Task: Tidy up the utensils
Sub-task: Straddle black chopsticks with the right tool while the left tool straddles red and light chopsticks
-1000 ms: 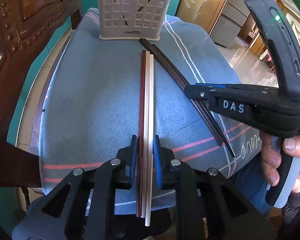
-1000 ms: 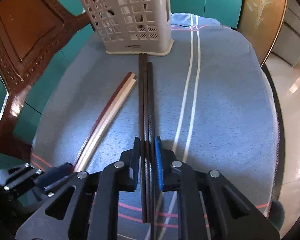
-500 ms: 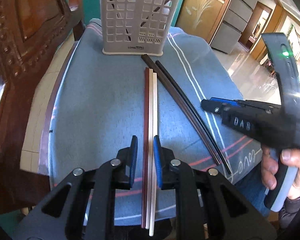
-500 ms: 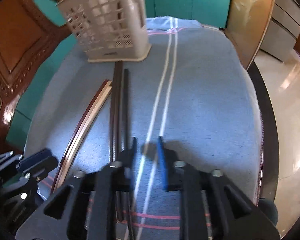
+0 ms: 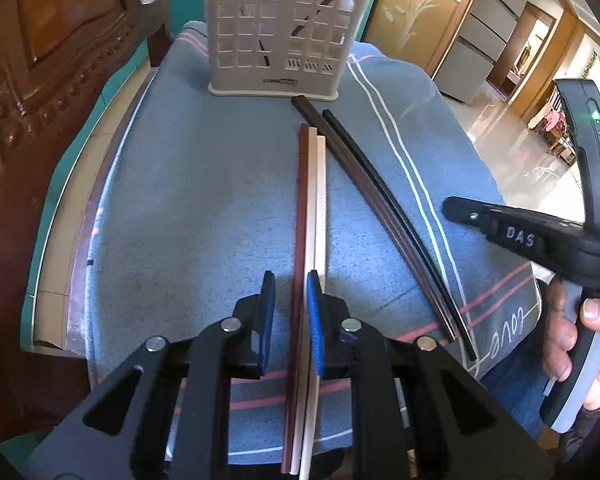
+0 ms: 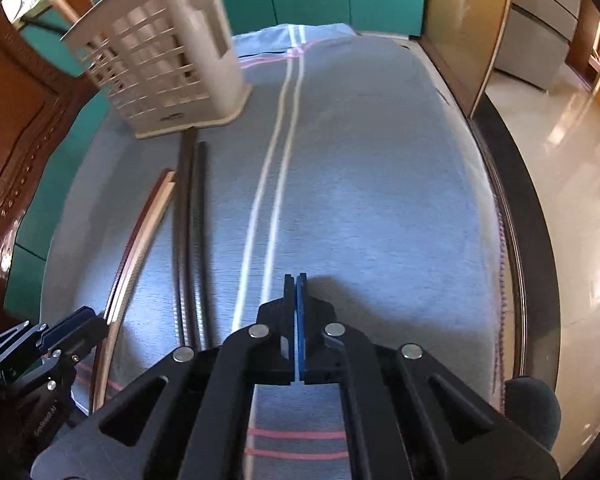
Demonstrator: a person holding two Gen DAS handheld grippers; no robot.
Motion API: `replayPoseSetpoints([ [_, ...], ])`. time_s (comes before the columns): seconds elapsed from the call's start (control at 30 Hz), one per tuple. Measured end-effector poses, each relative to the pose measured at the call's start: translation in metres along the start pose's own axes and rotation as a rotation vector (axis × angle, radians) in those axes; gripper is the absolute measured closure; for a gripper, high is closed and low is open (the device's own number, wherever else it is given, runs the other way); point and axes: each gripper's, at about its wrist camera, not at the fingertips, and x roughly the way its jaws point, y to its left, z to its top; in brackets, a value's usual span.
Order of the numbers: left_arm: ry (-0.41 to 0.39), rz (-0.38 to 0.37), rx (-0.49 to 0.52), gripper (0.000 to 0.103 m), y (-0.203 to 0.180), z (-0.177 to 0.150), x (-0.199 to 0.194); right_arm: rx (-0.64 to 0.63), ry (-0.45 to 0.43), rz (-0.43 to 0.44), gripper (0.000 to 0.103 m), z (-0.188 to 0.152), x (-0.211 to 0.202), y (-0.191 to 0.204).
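Note:
A beige slotted utensil holder (image 5: pixel 274 28) stands at the far end of the blue-grey cloth (image 5: pixel 180 208); it also shows in the right wrist view (image 6: pixel 168 64). Red-brown and cream chopsticks (image 5: pixel 310 208) lie side by side on the cloth, running between the jaws of my left gripper (image 5: pixel 291 296), which stands open around them. Dark brown and black chopsticks (image 5: pixel 384 208) lie to their right, also seen in the right wrist view (image 6: pixel 190 232). My right gripper (image 6: pixel 295 280) is shut and empty, to the right of the dark chopsticks.
A carved wooden chair (image 5: pixel 40 80) stands along the table's left side. The cloth has white stripes (image 6: pixel 276 168) and pink stripes (image 6: pixel 296 444). The table edge (image 6: pixel 512 240) drops to a shiny floor on the right.
My right gripper has let go of the dark chopsticks, moved right off them and closed empty. My left gripper has opened around the light chopsticks, which lie on the cloth.

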Motion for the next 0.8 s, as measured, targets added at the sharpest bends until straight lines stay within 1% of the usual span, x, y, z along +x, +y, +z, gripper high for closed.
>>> replayPoseSetpoints([
  [0.17,0.011,-0.011,0.014,0.085,-0.001,-0.001,0.000,0.008,-0.010,0.015,0.098,-0.002,-0.004,-0.007],
  [0.27,0.012,-0.002,0.011,0.084,-0.001,-0.001,0.000,0.012,-0.016,0.028,0.091,-0.003,-0.004,-0.006],
  [0.33,0.012,0.009,0.007,0.084,0.000,0.000,-0.001,0.006,-0.020,0.040,0.083,-0.006,-0.005,-0.005],
  [0.4,0.003,0.012,0.001,0.084,0.003,0.001,-0.003,-0.015,-0.018,0.035,0.081,-0.010,-0.007,-0.001],
  [0.43,-0.002,0.011,-0.004,0.084,0.004,0.003,-0.005,-0.020,-0.017,0.033,0.081,-0.012,-0.009,0.001],
  [0.53,-0.013,0.007,-0.018,0.084,0.007,0.007,-0.006,-0.044,0.002,0.102,0.081,-0.018,-0.007,0.010],
  [0.63,-0.015,0.001,-0.025,0.084,0.007,0.011,-0.004,-0.070,-0.022,0.088,0.081,-0.019,-0.009,0.016],
  [0.7,-0.015,-0.002,-0.023,0.084,0.006,0.013,-0.002,-0.080,-0.021,0.096,0.081,-0.018,-0.009,0.020],
  [0.8,0.000,0.015,-0.010,0.084,0.003,0.016,0.005,-0.109,-0.024,0.090,0.081,-0.015,-0.005,0.028],
])
